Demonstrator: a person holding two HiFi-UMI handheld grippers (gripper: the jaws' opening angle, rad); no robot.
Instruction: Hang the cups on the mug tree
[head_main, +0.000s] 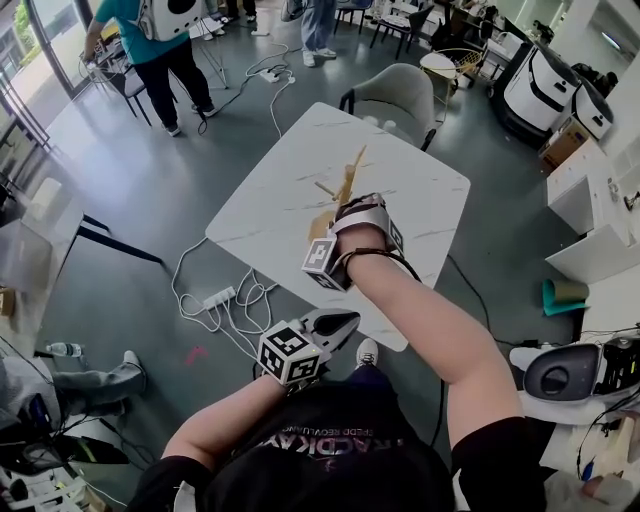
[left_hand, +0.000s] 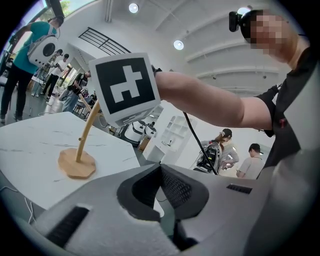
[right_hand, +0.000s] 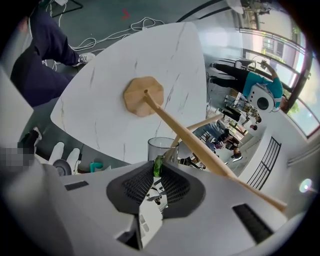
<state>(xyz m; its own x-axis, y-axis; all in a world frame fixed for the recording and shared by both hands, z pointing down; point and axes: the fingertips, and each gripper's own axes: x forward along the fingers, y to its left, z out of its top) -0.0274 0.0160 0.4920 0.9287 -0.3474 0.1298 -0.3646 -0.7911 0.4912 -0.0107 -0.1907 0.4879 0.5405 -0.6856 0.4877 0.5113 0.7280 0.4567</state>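
Note:
The wooden mug tree (head_main: 347, 180) stands near the middle of the white marble table (head_main: 290, 190). My right gripper (head_main: 347, 207) hovers right over the tree and hides its base in the head view. In the right gripper view the right gripper (right_hand: 158, 171) is shut on the green handle of a clear glass cup (right_hand: 161, 149), held beside the tree's slanted stem (right_hand: 200, 155), just under a branch (right_hand: 202, 123) and above the base (right_hand: 143, 96). My left gripper (head_main: 338, 322) hangs at the table's near edge; the left gripper (left_hand: 161, 170) is shut and empty, facing the tree base (left_hand: 76, 163).
A grey chair (head_main: 395, 95) stands at the table's far side. A power strip and cables (head_main: 220, 298) lie on the floor left of the table. A person (head_main: 150, 45) stands far left; white machines and cabinets (head_main: 585, 210) line the right.

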